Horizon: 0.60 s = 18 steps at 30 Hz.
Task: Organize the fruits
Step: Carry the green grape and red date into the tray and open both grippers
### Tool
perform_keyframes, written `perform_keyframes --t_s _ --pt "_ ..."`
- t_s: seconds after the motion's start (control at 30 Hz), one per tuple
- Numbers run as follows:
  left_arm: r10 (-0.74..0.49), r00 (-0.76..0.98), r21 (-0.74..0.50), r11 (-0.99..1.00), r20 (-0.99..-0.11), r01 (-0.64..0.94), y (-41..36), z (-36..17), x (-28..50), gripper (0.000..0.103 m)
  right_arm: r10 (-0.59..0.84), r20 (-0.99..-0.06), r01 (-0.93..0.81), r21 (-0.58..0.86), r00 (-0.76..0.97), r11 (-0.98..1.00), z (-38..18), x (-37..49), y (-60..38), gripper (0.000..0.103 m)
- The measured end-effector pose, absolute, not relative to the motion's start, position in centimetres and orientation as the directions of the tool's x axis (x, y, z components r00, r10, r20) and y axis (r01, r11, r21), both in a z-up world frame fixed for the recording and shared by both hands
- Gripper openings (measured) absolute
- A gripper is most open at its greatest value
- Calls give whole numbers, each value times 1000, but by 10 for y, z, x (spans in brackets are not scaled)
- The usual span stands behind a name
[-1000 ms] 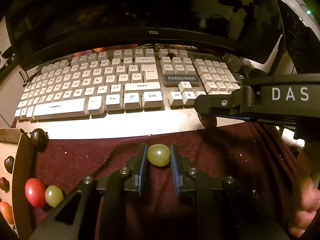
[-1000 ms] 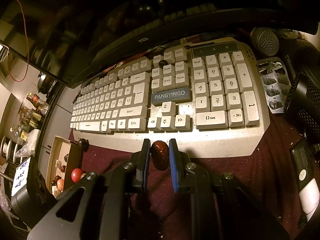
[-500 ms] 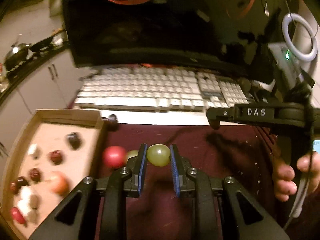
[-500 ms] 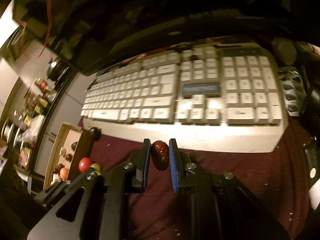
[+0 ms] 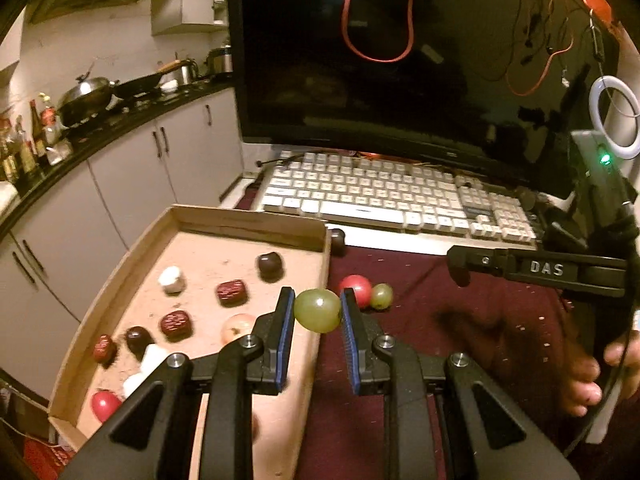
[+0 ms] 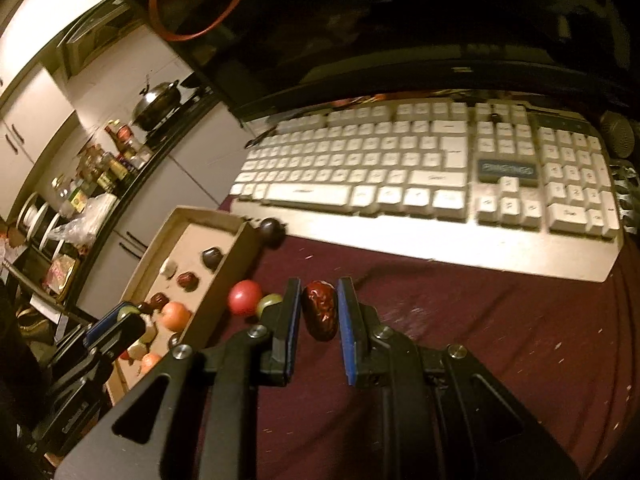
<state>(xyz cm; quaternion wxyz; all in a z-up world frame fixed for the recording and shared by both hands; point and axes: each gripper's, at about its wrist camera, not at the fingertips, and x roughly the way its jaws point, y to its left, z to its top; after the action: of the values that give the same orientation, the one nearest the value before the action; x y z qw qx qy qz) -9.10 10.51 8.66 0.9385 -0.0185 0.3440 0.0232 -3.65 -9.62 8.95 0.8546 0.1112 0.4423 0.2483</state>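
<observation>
My left gripper is shut on a green grape and holds it in the air above the right wall of a cardboard tray. The tray holds several red dates, dark fruits and white pieces. My right gripper is shut on a red date above the maroon cloth, to the right of the tray. A red tomato and a second green grape lie on the cloth beside the tray. The tomato also shows in the right wrist view.
A white keyboard lies behind the cloth under a dark monitor. A dark fruit sits at the tray's far right corner. A kitchen counter with pots runs at the left. A microphone lies at the far right.
Both grippers have risen and drawn back from the keyboard, each keeping its fruit. The left one has swung left, bringing the tray into full view below it.
</observation>
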Motion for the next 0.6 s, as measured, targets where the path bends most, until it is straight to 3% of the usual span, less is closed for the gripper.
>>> perform_keyframes --t_s 0.6 --pt "166 733 -9 973 -660 -229 185 73 -109 22 596 -704 -504 379 386 776 108 -54 44 20"
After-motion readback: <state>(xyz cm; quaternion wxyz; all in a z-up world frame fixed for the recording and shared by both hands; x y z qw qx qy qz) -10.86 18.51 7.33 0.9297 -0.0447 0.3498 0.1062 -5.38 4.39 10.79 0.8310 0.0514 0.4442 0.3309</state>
